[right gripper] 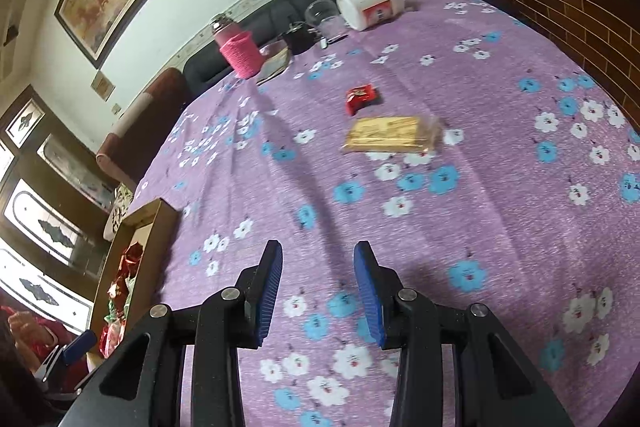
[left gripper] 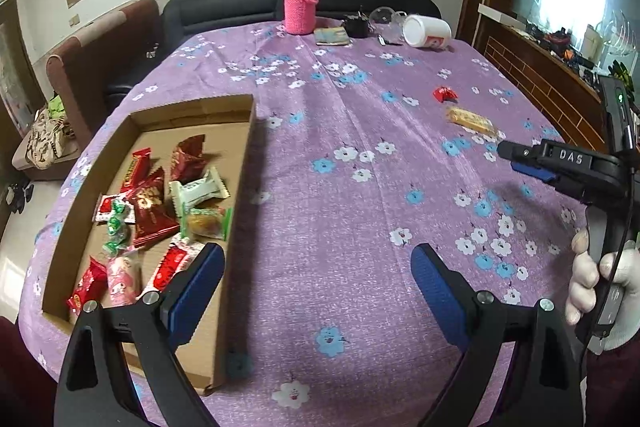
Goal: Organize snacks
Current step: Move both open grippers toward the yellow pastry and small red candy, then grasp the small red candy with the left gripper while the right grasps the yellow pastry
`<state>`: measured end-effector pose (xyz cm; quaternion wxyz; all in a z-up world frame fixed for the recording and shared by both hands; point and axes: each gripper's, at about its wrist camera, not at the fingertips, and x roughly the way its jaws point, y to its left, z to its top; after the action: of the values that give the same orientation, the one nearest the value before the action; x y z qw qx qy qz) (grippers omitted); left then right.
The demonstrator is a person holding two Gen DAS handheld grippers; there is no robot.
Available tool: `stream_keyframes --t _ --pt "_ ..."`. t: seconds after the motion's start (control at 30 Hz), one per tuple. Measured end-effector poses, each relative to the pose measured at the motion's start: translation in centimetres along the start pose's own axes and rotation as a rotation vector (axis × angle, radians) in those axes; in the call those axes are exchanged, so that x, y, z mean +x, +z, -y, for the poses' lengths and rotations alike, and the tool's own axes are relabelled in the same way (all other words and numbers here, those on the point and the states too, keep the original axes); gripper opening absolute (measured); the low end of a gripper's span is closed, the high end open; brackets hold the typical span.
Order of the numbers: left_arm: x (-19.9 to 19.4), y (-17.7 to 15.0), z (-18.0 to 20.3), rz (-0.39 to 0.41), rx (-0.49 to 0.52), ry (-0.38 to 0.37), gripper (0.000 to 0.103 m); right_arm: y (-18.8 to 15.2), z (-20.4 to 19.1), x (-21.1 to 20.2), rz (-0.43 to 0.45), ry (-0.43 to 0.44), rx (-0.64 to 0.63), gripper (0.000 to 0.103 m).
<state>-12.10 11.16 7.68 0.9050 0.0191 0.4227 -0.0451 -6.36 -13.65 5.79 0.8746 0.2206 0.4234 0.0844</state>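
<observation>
The surface [left gripper: 360, 155] wears a purple cloth printed with blue and white flowers; on its left side lies a shallow cardboard box [left gripper: 240, 163] already holding a heap of wrapped snacks [left gripper: 160, 203], red, green, white and pink packets lying loose against one another; the left gripper [left gripper: 316, 283] hangs just beside the box's right wall, its blue-padded fingers [left gripper: 430, 277] spread wide with only cloth between them and nothing held; the left finger overlaps the near right corner of the box in the left wrist view; two snacks lie out on the cloth to the right and farther off, a small red packet [right gripper: 362, 97] and, just nearer than it, a long golden bar in clear wrap [right gripper: 390, 134], the two close together but apart; the right gripper [right gripper: 318, 287] points toward them from the near side, its fingers [right gripper: 266, 291] partly open, empty, well short of the bar; a gloved hand [left gripper: 600, 279] grips its handle; at the far edge stand a pink knit-sleeved bottle [left gripper: 301, 7], a clear glass [right gripper: 323, 15] and a white jar on its side [right gripper: 370, 3].
</observation>
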Motion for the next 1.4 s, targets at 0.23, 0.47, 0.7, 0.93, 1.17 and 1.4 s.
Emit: stream_keyframes --t 0.23,0.47,0.7,0.93,1.17,1.4 --pt "1.5 0.1 0.8 -0.031 0.013 -0.027 0.094 1.2 2.1 -0.6 0.02 -0.037 0.029 0.04" --pt "3.4 0.5 1.2 -0.065 -0.004 -0.084 0.094 5.5 4.8 -0.5 0.074 -0.104 0.065 0.04" --pt "5.8 0.9 2.1 -0.098 -0.003 -0.139 0.094 10.3 5.5 3.6 0.022 -0.104 0.078 0.041" --pt "8.3 0.4 2.1 -0.145 -0.022 -0.165 0.094 13.9 4.5 10.2 -0.077 -0.079 0.13 0.046" --pt "8.9 0.2 1.9 -0.142 -0.016 -0.184 0.098 15.7 2.5 15.2 -0.117 -0.178 0.08 0.046" --pt "9.1 0.2 2.4 -0.145 0.012 -0.186 0.103 14.1 -0.2 15.8 -0.162 -0.126 -0.032 0.021"
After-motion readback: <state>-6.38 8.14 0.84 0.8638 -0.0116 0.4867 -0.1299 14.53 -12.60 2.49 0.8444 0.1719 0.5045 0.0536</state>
